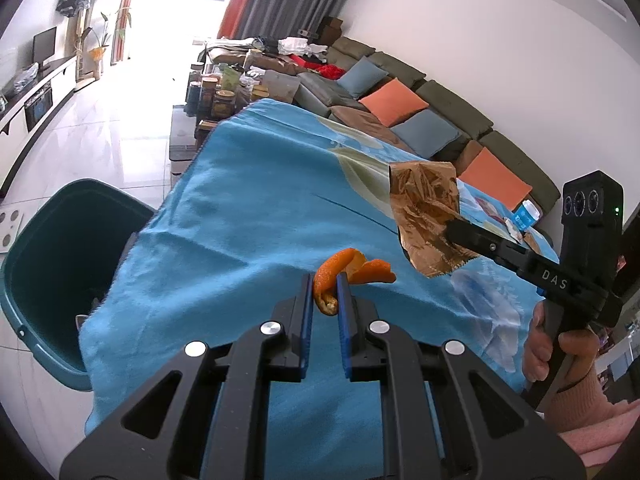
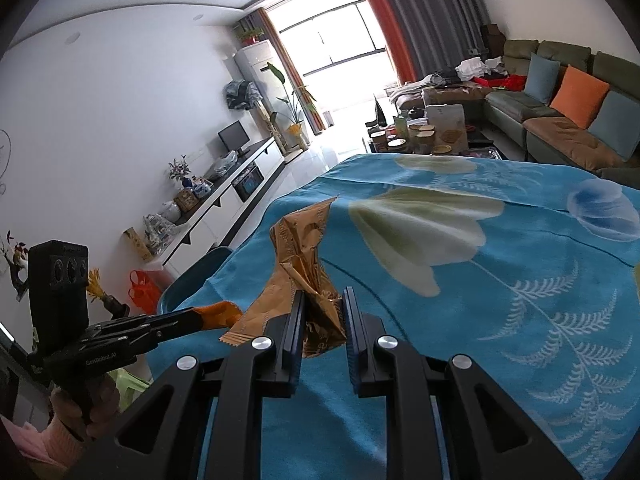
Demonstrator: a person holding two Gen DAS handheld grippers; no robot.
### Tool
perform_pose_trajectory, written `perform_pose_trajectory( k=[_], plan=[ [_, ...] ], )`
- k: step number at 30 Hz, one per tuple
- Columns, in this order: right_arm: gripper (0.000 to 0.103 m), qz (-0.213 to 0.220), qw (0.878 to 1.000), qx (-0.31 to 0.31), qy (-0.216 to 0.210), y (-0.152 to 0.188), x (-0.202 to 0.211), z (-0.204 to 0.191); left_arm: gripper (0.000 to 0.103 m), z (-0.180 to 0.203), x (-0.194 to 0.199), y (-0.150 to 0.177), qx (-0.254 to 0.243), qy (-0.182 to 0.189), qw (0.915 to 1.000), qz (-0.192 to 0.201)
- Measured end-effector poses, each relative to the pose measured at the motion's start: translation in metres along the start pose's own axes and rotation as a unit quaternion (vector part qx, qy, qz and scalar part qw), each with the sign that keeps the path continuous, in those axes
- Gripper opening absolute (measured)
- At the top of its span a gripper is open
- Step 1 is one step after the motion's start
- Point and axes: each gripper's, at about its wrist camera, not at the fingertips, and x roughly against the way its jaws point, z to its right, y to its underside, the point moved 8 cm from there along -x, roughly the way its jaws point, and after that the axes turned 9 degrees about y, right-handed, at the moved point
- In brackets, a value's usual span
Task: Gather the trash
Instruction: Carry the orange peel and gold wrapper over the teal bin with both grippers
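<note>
2 bits of trash in hand, none binned yet.
Left fingers (image 1: 325, 294) nearly closed on orange peel (image 1: 348, 274); right fingers (image 2: 323, 312) pinch a crumpled brown wrapper (image 2: 302, 240), both above the blue tabletop (image 1: 240, 208). Teal bin (image 1: 60, 264) at the tabletop's edge looks near-empty; small bottle & scraps (image 1: 524, 218) left w/ more to collect.

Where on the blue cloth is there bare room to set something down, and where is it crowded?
Free: the wide stretch of blue cloth between the brown wrapper and the sofa side, and the strip toward the teal bin. Crowded: the corner with the small blue-labelled bottle and scraps.
</note>
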Motion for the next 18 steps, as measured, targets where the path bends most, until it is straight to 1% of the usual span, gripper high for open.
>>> perform_pose_trajectory(
  k=[18],
  plan=[
    [0.017,-0.006,1.000,0.019,-0.017,-0.003,-0.008,-0.025,0.012,-0.022,0.028,0.002,0.014,-0.033,0.9990,0.026]
  ],
)
